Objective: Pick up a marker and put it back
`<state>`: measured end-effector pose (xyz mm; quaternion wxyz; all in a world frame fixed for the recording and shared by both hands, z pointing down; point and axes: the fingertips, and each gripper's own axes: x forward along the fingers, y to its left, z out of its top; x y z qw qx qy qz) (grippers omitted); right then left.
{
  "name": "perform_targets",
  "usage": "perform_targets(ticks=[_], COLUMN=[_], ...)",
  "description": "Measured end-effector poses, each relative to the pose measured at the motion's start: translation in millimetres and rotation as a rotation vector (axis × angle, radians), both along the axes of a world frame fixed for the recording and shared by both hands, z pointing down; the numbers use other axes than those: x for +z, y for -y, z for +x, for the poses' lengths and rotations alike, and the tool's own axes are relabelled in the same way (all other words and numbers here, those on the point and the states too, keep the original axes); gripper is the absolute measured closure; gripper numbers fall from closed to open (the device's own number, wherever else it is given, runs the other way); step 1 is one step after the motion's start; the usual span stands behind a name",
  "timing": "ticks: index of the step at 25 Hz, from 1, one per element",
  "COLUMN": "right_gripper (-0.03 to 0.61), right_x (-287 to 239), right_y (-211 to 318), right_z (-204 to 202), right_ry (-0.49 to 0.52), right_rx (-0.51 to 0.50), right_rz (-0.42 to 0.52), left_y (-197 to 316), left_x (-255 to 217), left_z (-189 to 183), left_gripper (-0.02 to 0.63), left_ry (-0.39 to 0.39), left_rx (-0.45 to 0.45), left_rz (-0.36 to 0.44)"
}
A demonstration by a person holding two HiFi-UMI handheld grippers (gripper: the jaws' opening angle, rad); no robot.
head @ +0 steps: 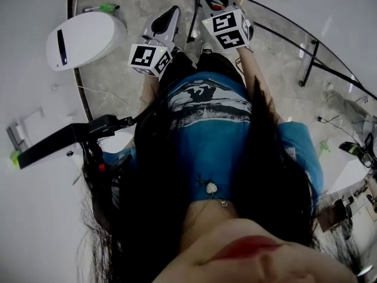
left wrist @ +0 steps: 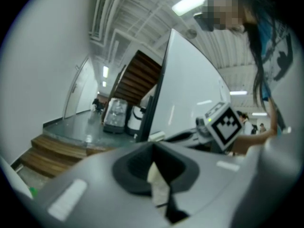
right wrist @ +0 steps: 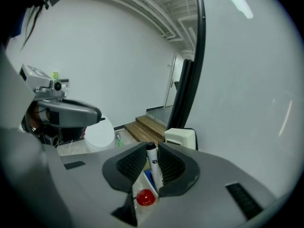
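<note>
In the right gripper view a white marker (right wrist: 153, 165) with a black cap stands between the ridged black pads, and my right gripper (right wrist: 151, 152) is shut on it. A red round end (right wrist: 145, 198) shows below it, close to the camera. My left gripper (left wrist: 153, 150) has its jaws together with only a pale strip between them. In the head view both grippers are held out in front of the person's body, the left gripper (head: 160, 31) beside the right gripper (head: 222, 7), each with its marker cube. The marker cannot be made out there.
A white whiteboard panel (right wrist: 247, 89) in a dark frame rises to the right. A white box (right wrist: 180, 137) and wooden steps (right wrist: 145, 126) lie beyond the jaws. A round white device (head: 82, 39) sits on the floor at left, and a black arm (head: 65, 137) juts out nearby.
</note>
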<state>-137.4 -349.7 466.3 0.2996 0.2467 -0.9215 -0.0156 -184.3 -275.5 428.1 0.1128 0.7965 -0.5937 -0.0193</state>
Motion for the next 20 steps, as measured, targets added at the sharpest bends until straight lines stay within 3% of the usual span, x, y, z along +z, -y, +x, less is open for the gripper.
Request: perform_targets(ticks=[3, 14, 20], right_gripper=[0.505, 0.508, 0.508], right_x=[-22.8, -112.5, -134.5], right_y=[11.7, -4.9, -30.3], right_z=[-18.9, 78.7, 117.8], right_ry=[0.089, 0.427, 0.511], right_rx=[0.091, 0.38, 0.489], right_rz=[-0.008, 0.082, 0.113], left_y=[7.3, -3.4, -10.7], left_x=[-5.3, -9.1, -13.4], left_z=[-27.7, 25.9, 42.2], left_gripper=[0.612, 0.612, 0.612], left_ry=[-0.011, -0.038, -0.071], left_rx=[0.059, 0.257, 0.332], left_rz=[0.0, 0.011, 0.018])
